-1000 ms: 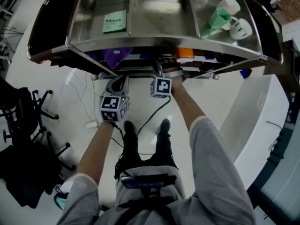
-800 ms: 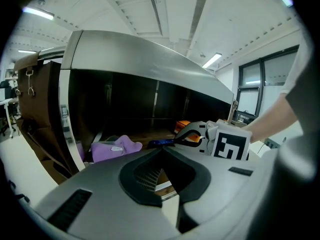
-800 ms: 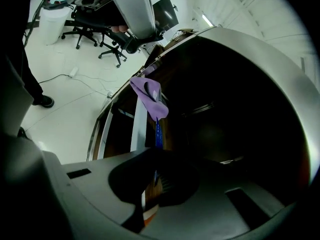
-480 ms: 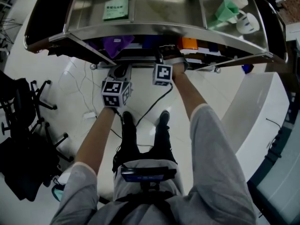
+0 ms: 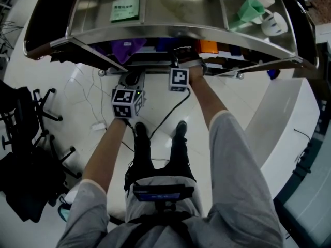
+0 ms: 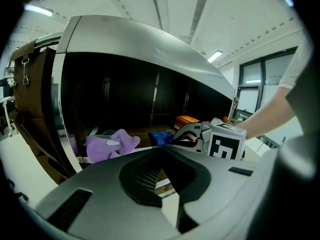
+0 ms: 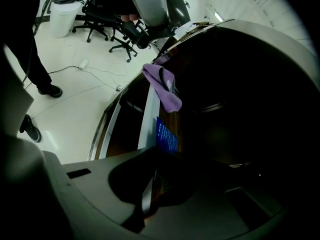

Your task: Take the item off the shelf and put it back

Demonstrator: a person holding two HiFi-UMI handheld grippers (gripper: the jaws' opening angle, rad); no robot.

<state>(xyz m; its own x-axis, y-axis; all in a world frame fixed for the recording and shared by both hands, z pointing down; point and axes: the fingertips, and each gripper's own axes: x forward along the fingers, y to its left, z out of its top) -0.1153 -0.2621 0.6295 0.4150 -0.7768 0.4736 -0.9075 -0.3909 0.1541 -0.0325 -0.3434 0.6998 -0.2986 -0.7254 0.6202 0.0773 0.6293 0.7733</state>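
Right gripper [image 7: 157,151] is reached in under the steel top, past the front edge of the lower worktop [image 6: 145,133]. It is closed on the near edge of a blue packet [image 7: 165,134], which is found close to the middle of that front edge. Whether the packet is lifted or lies flat cannot be told.

Left gripper [image 6: 162,151] is held outside, just before the same front edge and to the left of the right one. It is closed, with nothing between the jaws.

A purple cloth [image 6: 107,145] is heaped at the front edge, left of the packet. An orange box [image 6: 186,120] is set farther back, toward the right.

On the upper worktop [image 5: 170,6] a green leaflet [image 5: 125,9] is laid toward the left, and a green cup [image 5: 251,10] and white cups [image 5: 272,25] are gathered at the right end.
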